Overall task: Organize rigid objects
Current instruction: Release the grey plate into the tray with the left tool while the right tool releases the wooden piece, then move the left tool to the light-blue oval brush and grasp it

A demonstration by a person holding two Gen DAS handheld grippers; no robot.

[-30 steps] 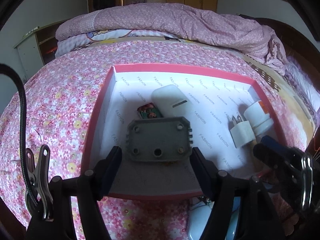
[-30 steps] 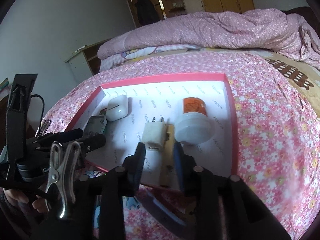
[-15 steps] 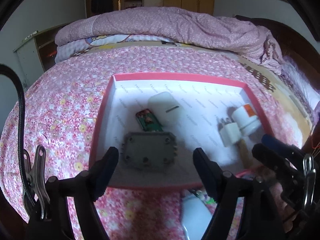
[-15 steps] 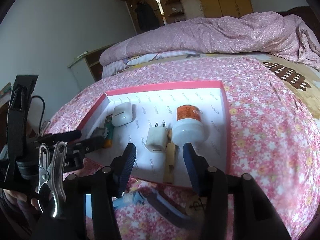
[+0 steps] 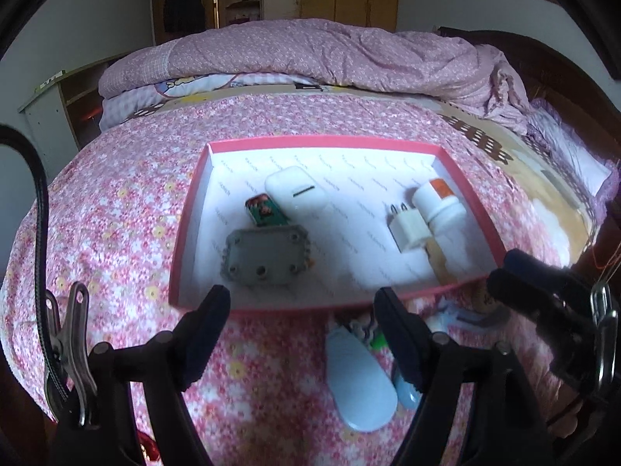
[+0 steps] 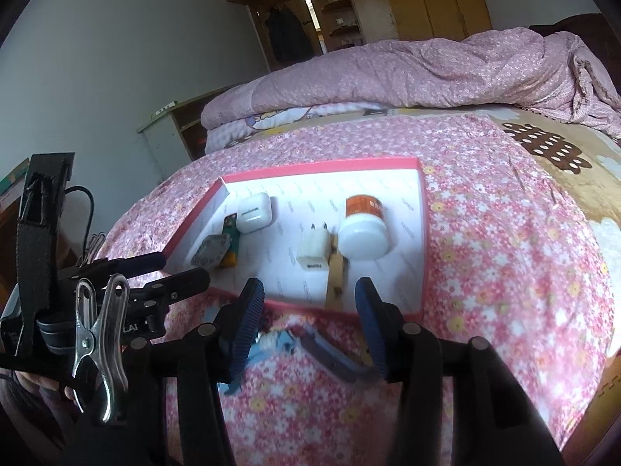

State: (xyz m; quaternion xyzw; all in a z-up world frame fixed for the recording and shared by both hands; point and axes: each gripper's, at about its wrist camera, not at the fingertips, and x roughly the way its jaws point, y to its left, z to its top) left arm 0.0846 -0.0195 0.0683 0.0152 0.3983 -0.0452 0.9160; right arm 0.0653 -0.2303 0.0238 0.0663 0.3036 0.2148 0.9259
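A pink-rimmed box [image 5: 310, 141] [image 6: 422, 233] lies on the flowered bed. Inside are a grey module [image 5: 266, 255] [image 6: 211, 256], a green lighter [image 5: 264, 209], a white earbud case [image 5: 297, 190] [image 6: 254, 213], a white plug adapter [image 5: 407, 229] [image 6: 316, 252], a white bottle with orange label [image 5: 440, 204] [image 6: 363, 229] and a wooden clothespin [image 6: 335, 281]. My left gripper [image 5: 300, 316] is open and empty, in front of the box. My right gripper [image 6: 310, 310] is open and empty, at the box's near edge.
On the bedspread in front of the box lie a pale blue oval object [image 5: 359, 380] and a grey-blue tool [image 6: 330, 355]. A folded pink quilt [image 5: 330, 54] is heaped at the far end. A bedside cabinet [image 6: 174, 124] stands at the left.
Both grippers have pulled back from the box and opened wider. The right one let go of the wooden clothespin, which lies in the box. The grey module stays in the box.
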